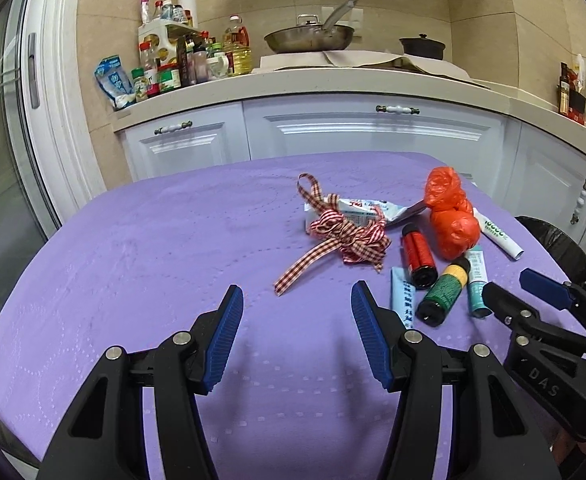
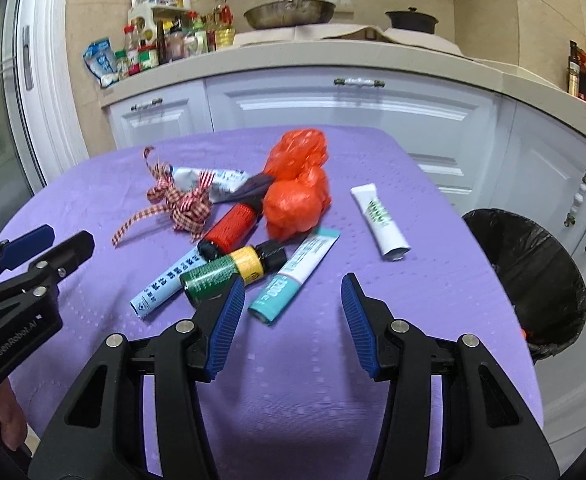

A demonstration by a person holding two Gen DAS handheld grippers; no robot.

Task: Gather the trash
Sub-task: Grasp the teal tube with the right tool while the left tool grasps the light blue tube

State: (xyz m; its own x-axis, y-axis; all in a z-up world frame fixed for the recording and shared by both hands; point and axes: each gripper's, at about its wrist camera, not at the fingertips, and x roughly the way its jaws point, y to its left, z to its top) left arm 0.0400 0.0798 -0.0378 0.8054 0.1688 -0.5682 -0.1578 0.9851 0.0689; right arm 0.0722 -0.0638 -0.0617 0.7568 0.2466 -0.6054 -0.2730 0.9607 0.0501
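Beside the table (image 2: 433,280), only right-wrist view shows bin (image 2: 533,280)

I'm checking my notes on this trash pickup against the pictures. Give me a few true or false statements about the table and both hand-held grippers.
1. The left hand-held gripper is shut on the ribbon. False: it is open, holding nothing.
2. The right hand-held gripper is open. True.
3. The bin stands right of the table. True.
4. The orange bag is inside the bin. False: it lies on the table.
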